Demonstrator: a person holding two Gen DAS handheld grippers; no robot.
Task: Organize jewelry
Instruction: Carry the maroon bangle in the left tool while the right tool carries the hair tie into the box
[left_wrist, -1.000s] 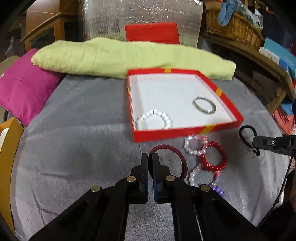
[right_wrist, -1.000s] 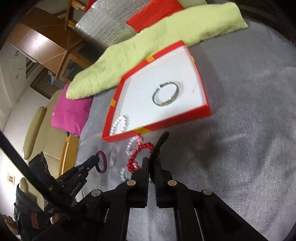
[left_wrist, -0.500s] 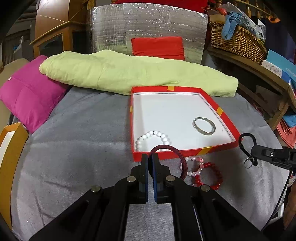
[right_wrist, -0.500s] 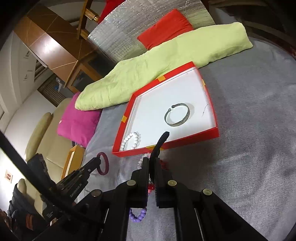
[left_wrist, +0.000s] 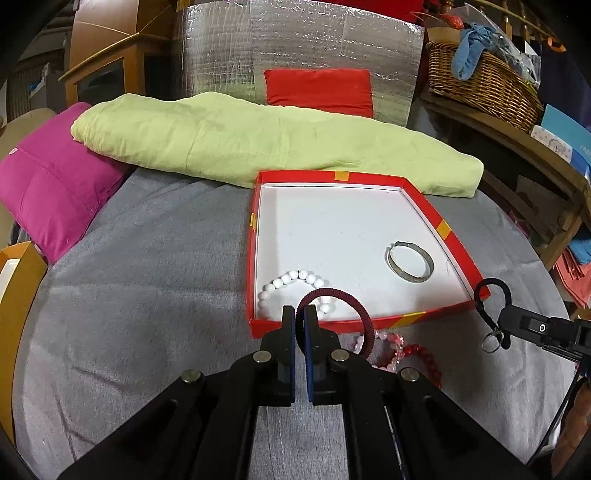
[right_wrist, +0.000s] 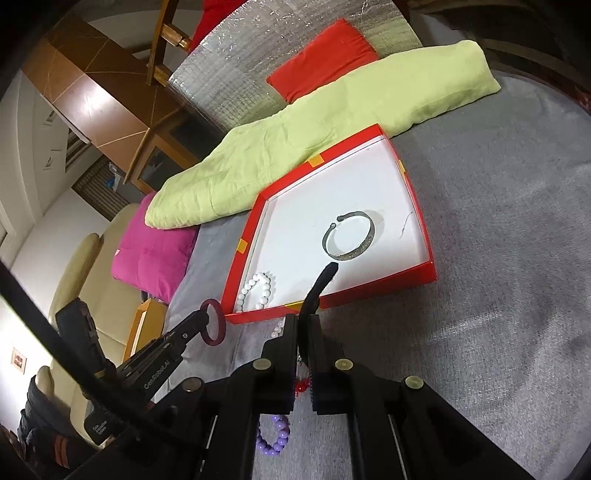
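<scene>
1. The left gripper (left_wrist: 300, 317) is clamped on a dark red bangle (left_wrist: 338, 295), held by its rim above the near wall of the red box (left_wrist: 448, 230).
2. The right gripper (right_wrist: 303, 325) is pinched on a black cord loop (right_wrist: 321, 282), which rises over the same near wall.
3. The bangle looks light and stiff, so an edge grip should suit it. The cord looks soft and floppy, likely to sag when released.
4. Inside the box lie two pieces: a white bead bracelet (left_wrist: 291, 284) at the near-left corner and a silver cuff (left_wrist: 410, 261) toward the right wall.
5. Outside, just in front of the near wall, I count a pink bead bracelet (left_wrist: 384, 338), a red bead bracelet (left_wrist: 424, 360) and a purple bead bracelet (right_wrist: 275, 437), three in view.
</scene>
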